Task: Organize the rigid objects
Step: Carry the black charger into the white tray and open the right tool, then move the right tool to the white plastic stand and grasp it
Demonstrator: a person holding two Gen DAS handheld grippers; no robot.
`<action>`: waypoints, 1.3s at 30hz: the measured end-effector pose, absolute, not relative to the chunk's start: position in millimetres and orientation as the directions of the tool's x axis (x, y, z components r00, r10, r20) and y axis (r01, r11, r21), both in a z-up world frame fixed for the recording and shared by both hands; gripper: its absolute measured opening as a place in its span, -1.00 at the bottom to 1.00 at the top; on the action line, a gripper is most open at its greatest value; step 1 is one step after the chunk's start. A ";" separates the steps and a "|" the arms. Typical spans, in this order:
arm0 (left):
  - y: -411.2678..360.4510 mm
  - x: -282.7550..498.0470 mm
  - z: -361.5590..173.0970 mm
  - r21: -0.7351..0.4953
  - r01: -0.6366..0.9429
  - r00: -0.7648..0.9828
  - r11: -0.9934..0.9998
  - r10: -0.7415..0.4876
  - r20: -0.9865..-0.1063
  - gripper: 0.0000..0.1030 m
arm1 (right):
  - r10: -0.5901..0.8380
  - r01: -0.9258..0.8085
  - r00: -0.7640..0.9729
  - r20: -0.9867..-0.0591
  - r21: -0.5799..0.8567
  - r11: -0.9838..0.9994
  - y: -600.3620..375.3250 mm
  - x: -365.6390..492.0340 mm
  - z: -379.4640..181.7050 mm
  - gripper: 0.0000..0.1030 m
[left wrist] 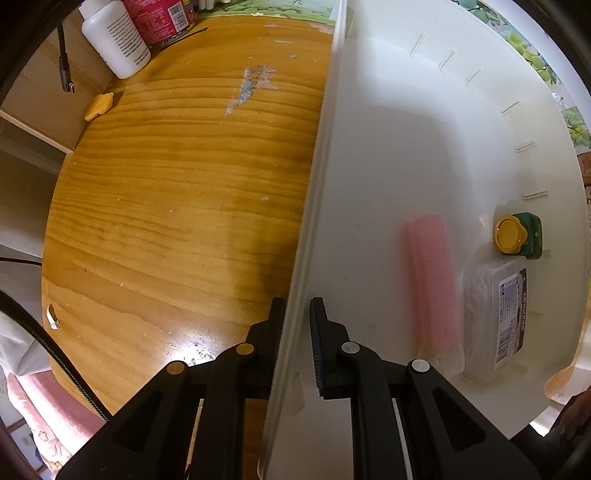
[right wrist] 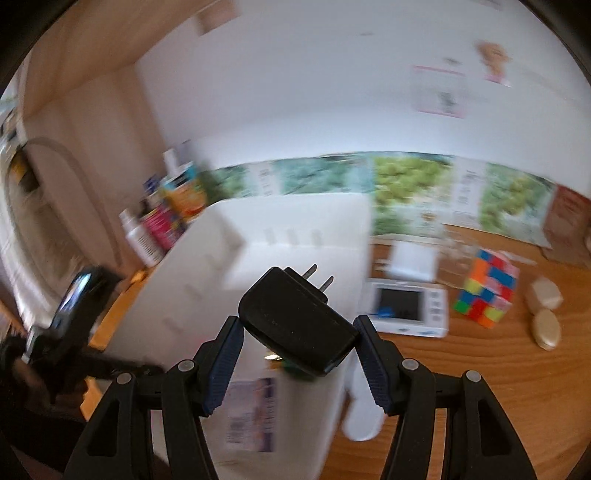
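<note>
My left gripper (left wrist: 297, 314) points straight down and is shut on the rim of the white plastic bin (left wrist: 317, 177). Inside that bin lie a pink ridged block (left wrist: 432, 280), a clear lidded box with a label (left wrist: 495, 317) and a small green item with a yellow cap (left wrist: 515, 234). In the right wrist view my right gripper (right wrist: 299, 328) is shut on a black power adapter (right wrist: 295, 325) with two prongs pointing away. It hangs above the white bin (right wrist: 295, 236). The other gripper (right wrist: 70, 317) shows blurred at the bin's left side.
The bin stands on a wooden table (left wrist: 177, 192). A white bottle (left wrist: 114, 37) and a red can (left wrist: 159, 16) stand at the back. To the bin's right lie a colourful puzzle cube (right wrist: 487, 288), a white device with a screen (right wrist: 406, 306) and beige round cases (right wrist: 546, 314).
</note>
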State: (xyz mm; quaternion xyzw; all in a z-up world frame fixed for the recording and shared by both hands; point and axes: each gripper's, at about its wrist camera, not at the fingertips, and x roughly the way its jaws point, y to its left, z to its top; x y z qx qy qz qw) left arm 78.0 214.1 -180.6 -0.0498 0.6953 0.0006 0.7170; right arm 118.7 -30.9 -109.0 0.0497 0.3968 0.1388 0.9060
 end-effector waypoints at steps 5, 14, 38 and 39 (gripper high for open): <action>216.9 76.4 -180.9 -0.085 -0.080 0.036 0.993 -0.082 -0.996 -0.71 | 0.325 -0.338 0.613 -0.720 0.133 0.932 4.7 113.7 -107.6 0.20; 224.1 71.1 -182.0 -0.086 -0.094 0.048 0.992 -0.082 -0.995 -0.64 | 0.339 -0.413 0.582 -0.739 0.092 0.906 19.1 109.3 -106.0 0.39; 229.2 92.1 -181.6 -0.057 -0.067 0.039 0.996 -0.054 -0.998 -0.64 | 0.132 -0.208 0.644 -0.754 -0.006 0.978 -76.2 85.5 -102.9 0.57; 230.4 93.3 -181.6 -0.056 -0.076 0.042 0.996 -0.053 -0.998 -0.64 | 0.127 -0.204 0.643 -0.756 -0.008 0.979 -79.2 83.8 -103.3 0.57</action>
